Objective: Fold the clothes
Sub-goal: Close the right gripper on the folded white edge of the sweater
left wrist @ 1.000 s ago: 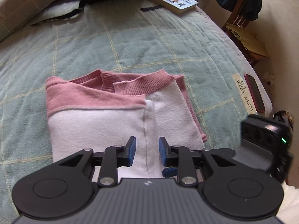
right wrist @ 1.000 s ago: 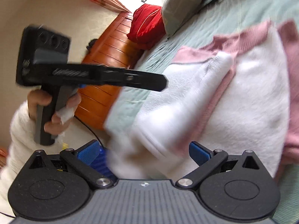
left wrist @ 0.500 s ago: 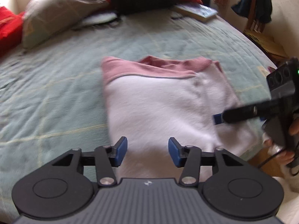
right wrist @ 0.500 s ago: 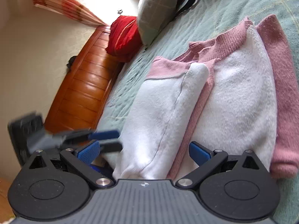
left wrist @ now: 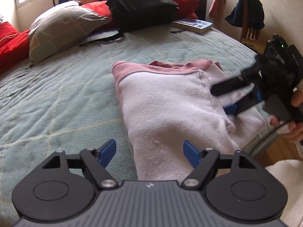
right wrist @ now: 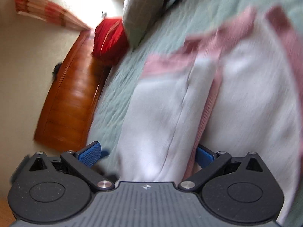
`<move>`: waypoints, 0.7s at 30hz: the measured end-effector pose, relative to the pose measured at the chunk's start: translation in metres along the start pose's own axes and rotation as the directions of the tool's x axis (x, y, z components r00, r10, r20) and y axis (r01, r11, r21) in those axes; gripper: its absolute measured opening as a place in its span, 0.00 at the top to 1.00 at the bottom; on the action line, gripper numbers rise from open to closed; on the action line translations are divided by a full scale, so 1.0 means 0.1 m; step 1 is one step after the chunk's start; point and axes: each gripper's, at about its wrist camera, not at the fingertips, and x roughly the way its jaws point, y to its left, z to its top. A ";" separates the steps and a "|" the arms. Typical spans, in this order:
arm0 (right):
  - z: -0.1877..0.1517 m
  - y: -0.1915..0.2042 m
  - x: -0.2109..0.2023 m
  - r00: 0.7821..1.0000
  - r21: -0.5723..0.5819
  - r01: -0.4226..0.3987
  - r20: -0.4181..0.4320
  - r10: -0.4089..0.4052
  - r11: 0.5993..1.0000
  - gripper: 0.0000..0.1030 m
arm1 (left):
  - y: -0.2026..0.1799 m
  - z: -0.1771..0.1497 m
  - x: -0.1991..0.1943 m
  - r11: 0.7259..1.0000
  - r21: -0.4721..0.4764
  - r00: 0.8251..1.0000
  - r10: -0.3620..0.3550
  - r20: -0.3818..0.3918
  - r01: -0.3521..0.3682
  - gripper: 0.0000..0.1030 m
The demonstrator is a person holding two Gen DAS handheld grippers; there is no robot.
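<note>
2 grippers work a folded pink-and-white sweater [left wrist: 170, 102] lying on the green bedspread [left wrist: 56, 98]. The left gripper [left wrist: 149, 152], jaws just opening, holds nothing; the right gripper [right wrist: 147, 154] stands wide, straddling a fold unpinched.

Green-quilted bed [left wrist: 62, 94] under folded sweater [left wrist: 170, 109], pillow [left wrist: 62, 26], backpack [left wrist: 140, 3], book [left wrist: 195, 25]

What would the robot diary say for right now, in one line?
sweater: folded on bed | left hand-held gripper: just opening, empty | right hand-held gripper: open over sweater
</note>
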 end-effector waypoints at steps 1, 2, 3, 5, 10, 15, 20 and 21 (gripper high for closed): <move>-0.04 -0.01 0.03 1.000 0.007 -0.011 -0.014 0.011 1.000 0.00 | 0.02 -0.01 0.00 1.000 -0.004 1.000 0.001 0.000 -0.001 0.24; -0.06 -0.01 0.04 1.000 0.001 -0.011 0.004 0.011 1.000 0.00 | 0.05 -0.01 0.01 1.000 -0.008 1.000 0.001 0.000 -0.001 0.24; -0.08 -0.02 0.04 1.000 -0.001 -0.013 0.022 0.013 1.000 0.00 | 0.07 -0.02 0.00 1.000 -0.014 1.000 0.004 0.003 -0.003 0.24; -0.08 -0.01 -0.01 0.997 -0.001 -0.039 0.063 0.039 0.999 0.00 | 0.11 -0.03 -0.02 1.000 -0.026 1.000 0.008 0.010 -0.008 0.24; -0.04 0.14 -0.18 0.976 -0.116 -0.129 0.160 0.147 0.985 0.00 | 0.20 -0.08 -0.09 0.998 -0.064 0.999 0.009 0.041 -0.006 0.22; -0.03 -0.23 0.01 0.977 -0.060 -0.125 0.167 0.133 0.990 0.28 | 0.26 -0.10 -0.10 0.995 -0.102 0.998 0.008 0.057 -0.002 0.21; -0.01 -0.51 0.00 0.974 0.014 -0.087 0.210 0.082 0.996 0.79 | 0.25 -0.12 -0.05 0.995 -0.100 0.999 0.000 0.047 0.005 0.21; -0.02 -0.50 0.01 0.975 0.013 -0.074 0.210 0.070 0.997 0.79 | 0.25 -0.12 -0.04 0.995 -0.102 0.999 0.004 0.046 0.000 0.21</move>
